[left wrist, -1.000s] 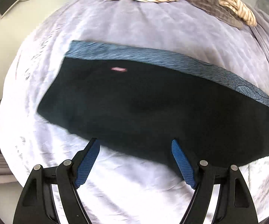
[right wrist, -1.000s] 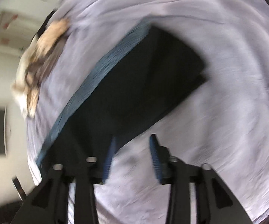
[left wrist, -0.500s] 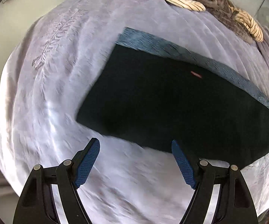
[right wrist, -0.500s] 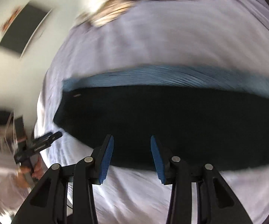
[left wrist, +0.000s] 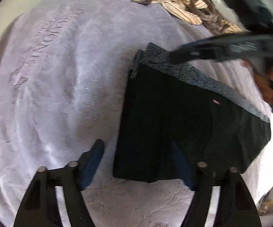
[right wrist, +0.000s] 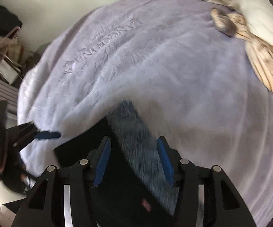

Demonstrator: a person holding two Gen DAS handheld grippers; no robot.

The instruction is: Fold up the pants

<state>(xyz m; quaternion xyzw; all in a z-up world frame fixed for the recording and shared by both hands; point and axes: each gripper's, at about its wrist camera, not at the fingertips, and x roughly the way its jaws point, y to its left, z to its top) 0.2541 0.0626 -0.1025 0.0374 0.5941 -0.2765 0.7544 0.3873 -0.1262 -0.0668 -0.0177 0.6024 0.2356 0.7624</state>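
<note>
A pale lilac plush blanket [left wrist: 64, 79] spreads over the bed under me, embossed lettering [right wrist: 100, 45] pressed into it. Striped beige bedding [left wrist: 181, 11] and a cream pillow [right wrist: 259, 13] bunch at the far end. Plain off-white wall [right wrist: 64, 5] behind; daylight washes everything.

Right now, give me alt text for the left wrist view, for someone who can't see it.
Dark pants with a grey-blue waistband lie flat on a lilac blanket. The left hand-held gripper hangs open over their near edge; the right hand-held gripper reaches the waistband's far corner.
</note>
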